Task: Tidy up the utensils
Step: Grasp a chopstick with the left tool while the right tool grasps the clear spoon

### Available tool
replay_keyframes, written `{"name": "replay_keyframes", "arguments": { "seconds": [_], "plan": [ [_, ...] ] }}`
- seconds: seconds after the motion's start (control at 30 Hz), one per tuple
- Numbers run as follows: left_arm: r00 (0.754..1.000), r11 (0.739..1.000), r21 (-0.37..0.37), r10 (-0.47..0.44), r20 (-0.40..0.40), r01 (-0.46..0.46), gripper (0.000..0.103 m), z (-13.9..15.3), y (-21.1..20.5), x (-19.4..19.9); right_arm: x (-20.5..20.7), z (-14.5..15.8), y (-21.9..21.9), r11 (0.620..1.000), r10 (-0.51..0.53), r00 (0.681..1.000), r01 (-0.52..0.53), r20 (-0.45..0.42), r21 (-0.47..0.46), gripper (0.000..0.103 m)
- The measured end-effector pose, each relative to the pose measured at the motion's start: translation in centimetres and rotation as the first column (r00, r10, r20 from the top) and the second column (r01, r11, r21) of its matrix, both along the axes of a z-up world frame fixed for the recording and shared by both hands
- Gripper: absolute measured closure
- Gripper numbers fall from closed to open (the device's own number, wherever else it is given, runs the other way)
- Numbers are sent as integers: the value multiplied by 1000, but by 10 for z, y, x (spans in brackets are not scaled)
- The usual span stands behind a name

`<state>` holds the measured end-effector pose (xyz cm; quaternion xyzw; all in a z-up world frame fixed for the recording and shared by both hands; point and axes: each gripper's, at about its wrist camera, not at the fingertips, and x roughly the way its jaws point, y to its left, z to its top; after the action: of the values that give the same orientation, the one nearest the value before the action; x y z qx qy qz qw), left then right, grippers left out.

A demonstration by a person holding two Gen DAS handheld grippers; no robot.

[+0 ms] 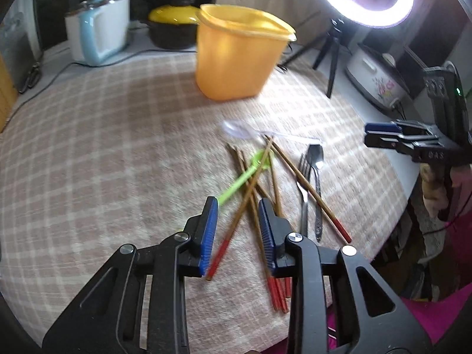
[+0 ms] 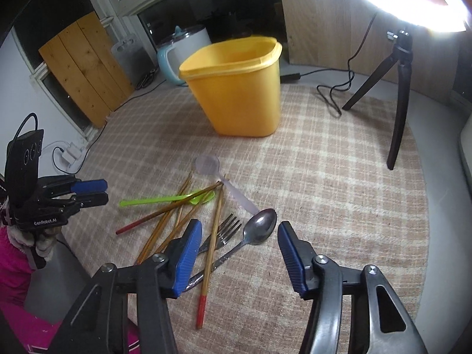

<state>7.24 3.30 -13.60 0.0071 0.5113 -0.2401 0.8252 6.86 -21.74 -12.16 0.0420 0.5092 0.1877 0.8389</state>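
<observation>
Left gripper [image 1: 237, 227] fingers spread to a medium gap, holding nothing – hovering over the red-tipped chopsticks [image 1: 253, 194] pile on the checked cloth [image 1: 103, 147]. Green plastic spoon [image 1: 247, 174] lies under the chopsticks, its handle end just beside the left finger. Yellow bin [image 2: 236, 88] stands upright behind the pile, well apart. Clear spoon [image 2: 221, 180] between bin and pile. Fork [image 2: 224, 231], then metal spoon [image 2: 259, 228] – right of the chopsticks, side by side. Right gripper [image 2: 239, 250] fingers wide, empty, above fork and spoon.
</observation>
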Motion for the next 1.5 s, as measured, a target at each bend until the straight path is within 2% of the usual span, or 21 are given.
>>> {"name": "replay_keyframes", "arguments": {
  "seconds": [0.07,0.27,0.43,0.77,1.07,1.27,1.5],
  "plan": [
    [1000,1000,-5,-26,-15,26,82,-6,-8,-2,5,-4,1,1000,18,1000,-18,-15,-2,57],
    [997,999,11,-46,-64,47,90,-20,-32,5,29,-11,4,996,91,995,-91,-50,1,62],
    [996,995,78,-61,-66,66,90,-33,-51,14,51,-20,21,981,192,978,-195,-83,-23,65],
    [995,991,126,-37,-92,48,90,-48,-54,24,91,-44,60,936,341,927,-350,-157,-31,71],
    [992,981,177,-57,-108,76,90,-55,-64,32,110,-70,85,899,404,884,-431,-236,-73,73],
    [990,972,214,-69,-125,95,90,-65,-71,36,115,-78,96,887,418,869,-453,-264,-87,75],
    [988,979,185,-57,-144,83,90,-67,-72,53,117,-85,100,880,423,859,-465,-288,-96,79]
  ]
}}
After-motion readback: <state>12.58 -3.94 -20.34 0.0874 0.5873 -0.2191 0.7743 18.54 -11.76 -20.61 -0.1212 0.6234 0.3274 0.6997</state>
